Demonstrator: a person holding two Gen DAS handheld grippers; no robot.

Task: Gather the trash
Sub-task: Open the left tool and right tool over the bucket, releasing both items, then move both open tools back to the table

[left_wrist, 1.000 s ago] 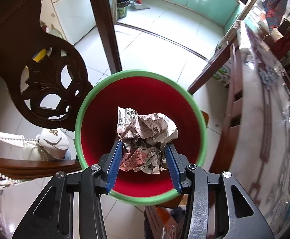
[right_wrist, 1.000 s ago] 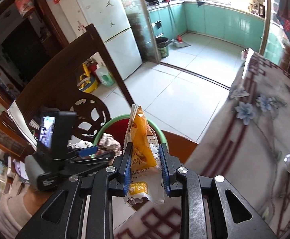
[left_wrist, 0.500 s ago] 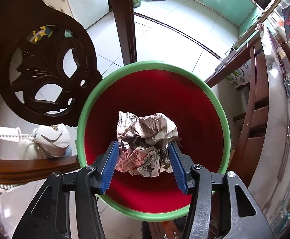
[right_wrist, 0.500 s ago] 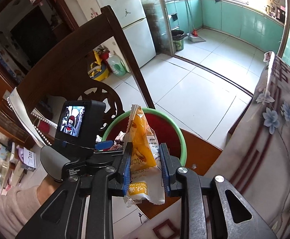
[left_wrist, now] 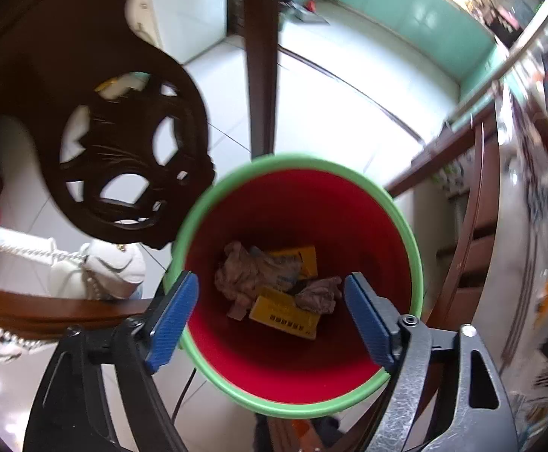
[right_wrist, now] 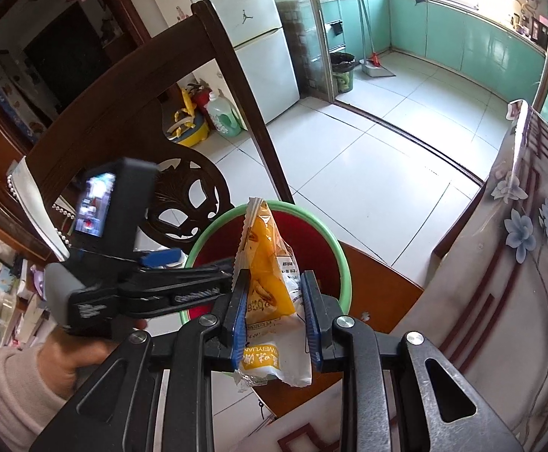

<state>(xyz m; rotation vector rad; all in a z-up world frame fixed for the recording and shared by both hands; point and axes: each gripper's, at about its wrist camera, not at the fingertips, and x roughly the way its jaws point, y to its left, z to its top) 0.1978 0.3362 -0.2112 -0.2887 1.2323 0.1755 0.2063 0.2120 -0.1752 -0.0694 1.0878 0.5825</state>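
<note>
A red bin with a green rim (left_wrist: 349,167) stands below my left gripper (left_wrist: 274,316), which is open and empty over its mouth. Crumpled paper (left_wrist: 251,273) and yellow boxes (left_wrist: 283,316) lie at the bin's bottom. My right gripper (right_wrist: 274,310) is shut on a yellow and white snack wrapper (right_wrist: 266,282), held upright near the bin's rim (right_wrist: 339,248). The left gripper (right_wrist: 153,290) shows in the right wrist view, beside the wrapper.
A dark carved wooden chair (left_wrist: 123,158) stands left of the bin, with a white bag (left_wrist: 104,275) on it. A table with a floral cloth (right_wrist: 518,263) is on the right. White tiled floor (right_wrist: 368,158) leads to a kitchen.
My left gripper has opened and the crumpled newspaper ball has dropped into the bin. My right gripper has moved closer to the bin with the wrapper.
</note>
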